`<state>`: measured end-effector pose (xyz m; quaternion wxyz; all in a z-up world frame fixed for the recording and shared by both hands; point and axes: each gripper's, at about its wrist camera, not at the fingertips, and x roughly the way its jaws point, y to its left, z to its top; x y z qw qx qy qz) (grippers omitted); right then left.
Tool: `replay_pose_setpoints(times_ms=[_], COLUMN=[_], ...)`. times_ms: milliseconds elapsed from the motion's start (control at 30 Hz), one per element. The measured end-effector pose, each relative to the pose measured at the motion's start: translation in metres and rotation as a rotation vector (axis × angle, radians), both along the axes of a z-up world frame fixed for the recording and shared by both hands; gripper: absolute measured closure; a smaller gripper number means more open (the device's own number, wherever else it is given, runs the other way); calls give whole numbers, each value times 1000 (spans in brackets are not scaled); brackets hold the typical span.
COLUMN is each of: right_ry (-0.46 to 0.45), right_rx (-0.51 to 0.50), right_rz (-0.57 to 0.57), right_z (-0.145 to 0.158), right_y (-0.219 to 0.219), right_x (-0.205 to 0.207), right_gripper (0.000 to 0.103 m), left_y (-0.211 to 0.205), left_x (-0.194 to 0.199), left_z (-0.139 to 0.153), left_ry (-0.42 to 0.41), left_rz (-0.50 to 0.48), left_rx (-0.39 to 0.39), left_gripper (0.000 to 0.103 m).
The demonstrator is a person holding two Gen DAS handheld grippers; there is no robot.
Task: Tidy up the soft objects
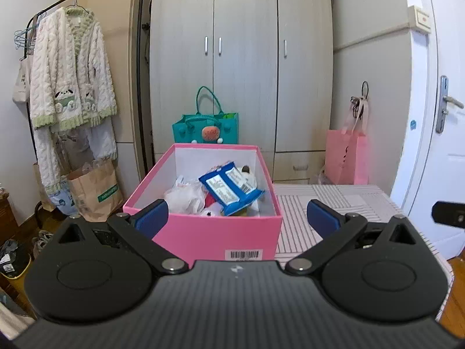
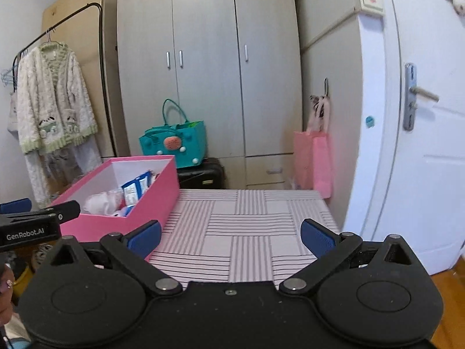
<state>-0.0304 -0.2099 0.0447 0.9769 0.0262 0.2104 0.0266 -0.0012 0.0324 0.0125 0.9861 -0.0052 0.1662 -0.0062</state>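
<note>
Right now I have both grippers hanging wide apart and empty above the striped tabletop [image 2: 247,226]. My left gripper [image 1: 237,215] faces the pink box [image 1: 203,232], which fills its view from about 11 to 1 o'clock, with the near wall just past the blue pads [image 1: 152,215]. My right gripper [image 2: 231,237] looks over bare cloth, the same box off at 10 o'clock.

The soft things are already inside the box: a blue wipes packet [image 1: 231,187] lying tilted on top, a crumpled white plastic bag [image 1: 186,196] at its 9 o'clock, and a small white plush [image 1: 247,174] partly hidden behind the packet. I can see no loose soft item left on the table, so I judge the sorting close to done.

The risks I see: the packet rides high and slanted, so a careless dip with the left fingers could flip it over the rim. The box sits near the table's left edge, and a shove on its near wall might slide it off. My two grippers are also close together; swinging the right one toward 10 o'clock could knock them together.
</note>
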Motion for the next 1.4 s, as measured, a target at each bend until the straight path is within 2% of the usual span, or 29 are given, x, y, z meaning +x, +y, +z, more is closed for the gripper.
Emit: replay_pose_setpoints(times_ms=[67,367,833,1167,1400], right_ry=[-4,10,-27,-39,-63], right_rx=[-32,-63,-121,-112,-114], right_rz=[-11,-9,-97,-72,-56], right_z=[0,-6,-8,-7,-11], right_y=[4,16,20,21,23], right_x=[-2,-9,-17,-20,-21], right_gripper=[0,0,0,0,0], left_y=[1,-4,-7,-4,-5], left_x=[-2,-6,-4,-3,-2], left_z=[-2,-9,-17,-20,-22], left_ry=[1,39,40,51,29], left_rz=[-2,-45,2,14,-4], left_rx=[-12,-6,34,40,70], left_gripper=[0,0,0,0,0])
